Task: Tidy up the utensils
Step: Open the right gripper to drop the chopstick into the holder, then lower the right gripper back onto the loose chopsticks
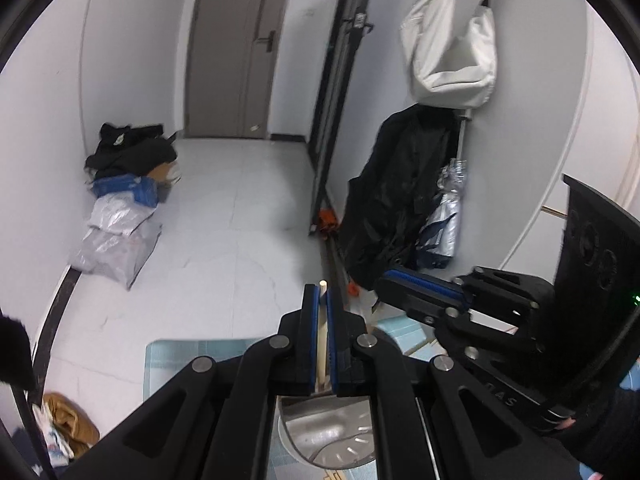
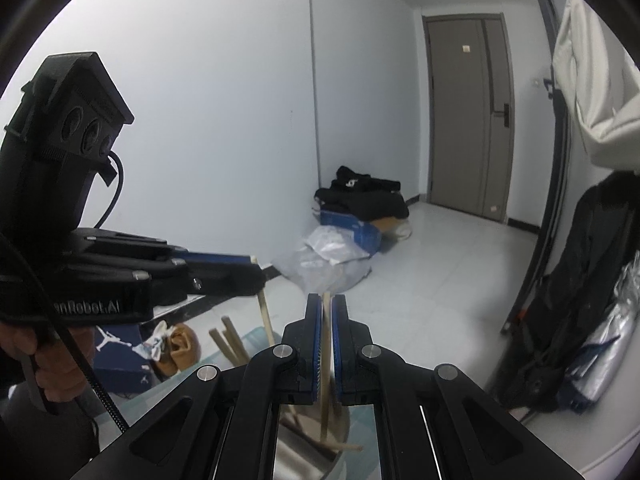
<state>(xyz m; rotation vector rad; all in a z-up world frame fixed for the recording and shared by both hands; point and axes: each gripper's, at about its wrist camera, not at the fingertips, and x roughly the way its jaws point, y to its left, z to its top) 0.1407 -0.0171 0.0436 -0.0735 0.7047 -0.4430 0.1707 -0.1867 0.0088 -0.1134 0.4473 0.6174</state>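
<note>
Pale wooden chopsticks are the business at hand — the left gripper (image 1: 322,300) is clamped on one slim stick (image 1: 322,340) above the round metal holder (image 1: 328,436), and the right gripper (image 2: 326,304) pinches another chopstick (image 2: 326,360) over the same pot (image 2: 308,456), where more sticks (image 2: 230,340) lean. Judging by this, both sticks are mid-drop; next, lower each and let go, one at a time, on the light-blue surface (image 1: 180,356).

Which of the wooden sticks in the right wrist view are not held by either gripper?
The two short sticks leaning together at lower left stand free. The left gripper clamps one long stick; the right gripper clamps another.
</note>
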